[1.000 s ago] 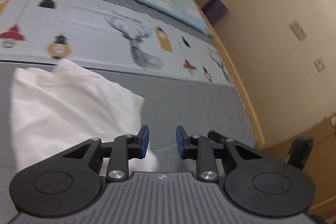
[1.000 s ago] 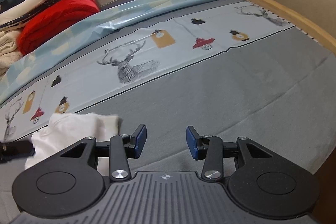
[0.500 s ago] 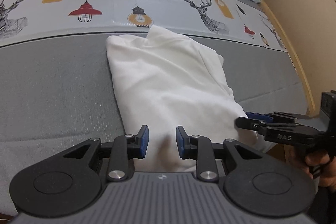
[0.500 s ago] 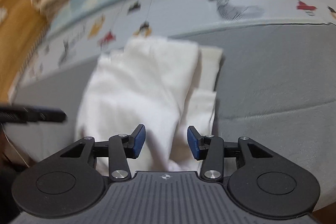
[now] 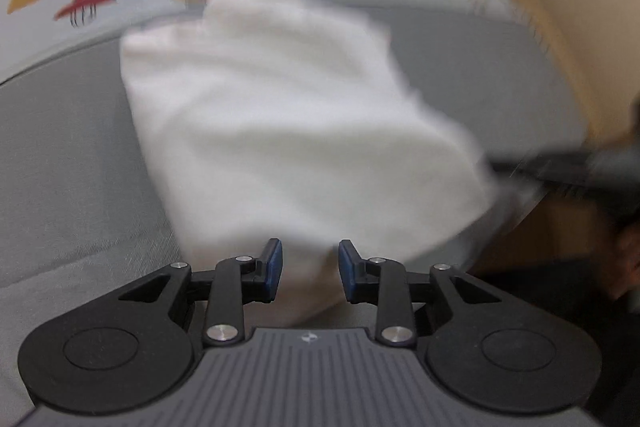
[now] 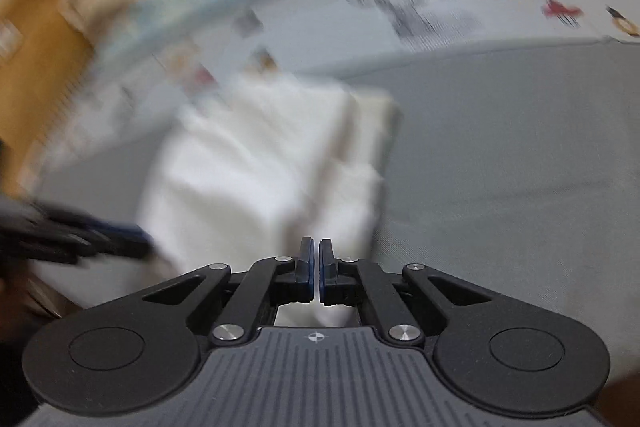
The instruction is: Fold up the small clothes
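both grippers have dropped toward the near edge of the white garment since the earlier frames, where they were higher and the cloth sat further off. it lies partly folded on the grey part of the bedspread, just below the printed lamp-and-deer band.

the right gripper has snapped closed from a half-open stance; its blue pads almost meet over the garment's near right corner, with white cloth visible just behind them. whether a layer is actually pinched between them cannot be told through the blur.

the left gripper stands partly open, its jaws opening a little more, with the near hem between the pads but not pressed.

to do this step well, the left should probably settle lower so its pads straddle the hem, then close on all layers. both corners likely need a matched hold before lifting, or the fold may skew. the wooden bed frame is close on that side, so the lift should go up and forward.
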Demonstrator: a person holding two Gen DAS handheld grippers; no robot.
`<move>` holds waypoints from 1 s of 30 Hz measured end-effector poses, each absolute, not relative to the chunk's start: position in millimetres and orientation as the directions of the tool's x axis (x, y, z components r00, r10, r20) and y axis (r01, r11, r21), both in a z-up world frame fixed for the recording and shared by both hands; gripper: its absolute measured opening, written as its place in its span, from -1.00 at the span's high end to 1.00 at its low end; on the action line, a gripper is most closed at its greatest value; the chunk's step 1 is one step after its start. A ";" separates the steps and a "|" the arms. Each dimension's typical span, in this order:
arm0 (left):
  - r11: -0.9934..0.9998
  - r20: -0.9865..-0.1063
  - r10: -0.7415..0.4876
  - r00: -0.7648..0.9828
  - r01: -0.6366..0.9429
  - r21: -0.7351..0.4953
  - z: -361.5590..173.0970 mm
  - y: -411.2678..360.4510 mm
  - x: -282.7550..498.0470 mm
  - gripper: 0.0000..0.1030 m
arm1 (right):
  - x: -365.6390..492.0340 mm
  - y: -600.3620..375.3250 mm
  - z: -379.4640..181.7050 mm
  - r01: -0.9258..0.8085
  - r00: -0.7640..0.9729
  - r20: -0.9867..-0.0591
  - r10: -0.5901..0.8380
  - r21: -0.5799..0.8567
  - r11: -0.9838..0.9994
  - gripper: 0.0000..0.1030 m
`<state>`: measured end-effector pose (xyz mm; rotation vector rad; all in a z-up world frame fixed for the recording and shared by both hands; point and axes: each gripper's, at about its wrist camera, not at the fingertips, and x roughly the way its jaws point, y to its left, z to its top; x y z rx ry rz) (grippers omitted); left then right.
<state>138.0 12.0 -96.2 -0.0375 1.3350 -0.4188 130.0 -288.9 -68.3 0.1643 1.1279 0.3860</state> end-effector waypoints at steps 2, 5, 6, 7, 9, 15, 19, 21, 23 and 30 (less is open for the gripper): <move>0.928 -0.965 -0.232 0.120 0.323 -0.184 -115.9 1.5 133.8 0.35 | 133.2 -288.4 -70.9 -0.213 0.367 -0.862 0.349 0.287 0.934 0.95; 0.906 -0.971 -0.219 0.095 0.390 -0.166 -128.3 -5.3 125.9 0.35 | 136.0 -296.2 -58.0 -0.166 0.459 -0.806 0.373 0.335 0.927 0.85; 0.901 -0.968 -0.231 0.103 0.398 -0.173 -126.2 -4.3 125.1 0.35 | 136.9 -299.4 -57.0 -0.141 0.483 -0.787 0.383 0.362 0.921 0.61; 0.899 -0.959 -0.261 0.107 0.389 -0.202 -123.1 0.1 125.6 0.35 | 139.9 -303.5 -57.7 -0.105 0.507 -0.769 0.389 0.392 0.914 0.47; 0.900 -0.938 -0.323 0.127 0.349 -0.263 -113.7 13.9 128.3 0.35 | 148.6 -305.2 -64.0 -0.036 0.514 -0.771 0.375 0.417 0.908 0.18; 0.922 -0.894 -0.367 0.259 0.232 -0.311 -91.8 64.3 135.8 0.34 | 175.6 -278.7 -76.0 -0.006 0.497 -0.779 0.383 0.438 0.899 0.14; 0.937 -0.898 -0.338 0.281 0.192 -0.293 -89.6 85.0 140.3 0.34 | 194.2 -256.0 -89.3 0.022 0.469 -0.799 0.376 0.437 0.899 0.11; 0.940 -0.897 -0.332 0.292 0.176 -0.291 -87.7 90.7 141.5 0.34 | 202.0 -247.1 -97.9 0.049 0.446 -0.818 0.364 0.428 0.902 0.10; 0.943 -0.895 -0.328 0.301 0.161 -0.291 -85.8 95.9 143.7 0.34 | 207.0 -241.3 -105.3 0.074 0.424 -0.833 0.356 0.424 0.903 0.15; 0.944 -0.879 -0.328 0.346 0.096 -0.314 -76.9 105.0 149.3 0.34 | 192.4 -235.9 -64.2 -0.005 0.683 -0.674 0.280 0.380 0.925 0.92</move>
